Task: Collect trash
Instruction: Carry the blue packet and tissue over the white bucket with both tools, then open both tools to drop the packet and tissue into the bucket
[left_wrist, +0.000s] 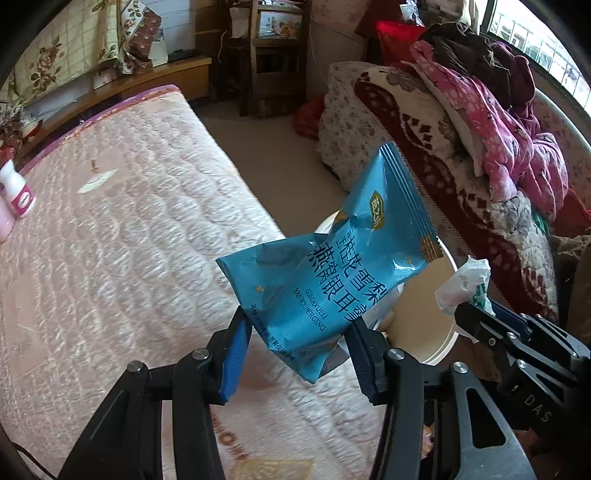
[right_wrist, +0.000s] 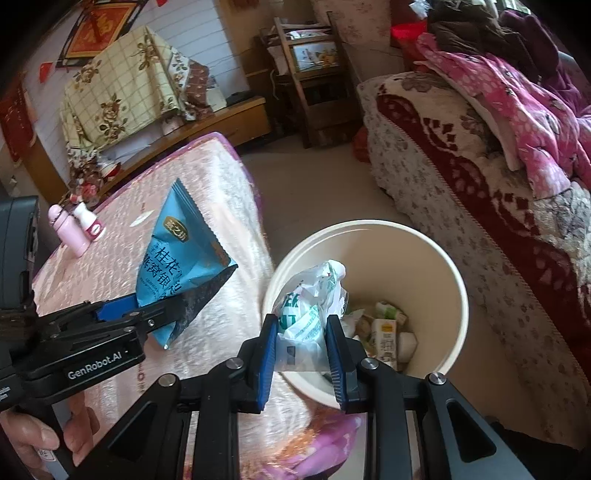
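A crinkly blue snack packet (left_wrist: 328, 266) is pinched by the left gripper (left_wrist: 299, 332) over the pink quilted mattress (left_wrist: 110, 240). A crumpled white plastic bag (right_wrist: 310, 310) is pinched by the right gripper (right_wrist: 301, 343) above the round cream bin (right_wrist: 454, 280), at 3 o'clock from the packet.

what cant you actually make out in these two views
- Bin contents: the white plastic bag held by the right gripper hides part of them in the right wrist view.
- Bin in the left wrist view: mostly behind the blue packet held by the left gripper.
- Pink bottle: cut off by the left edge.
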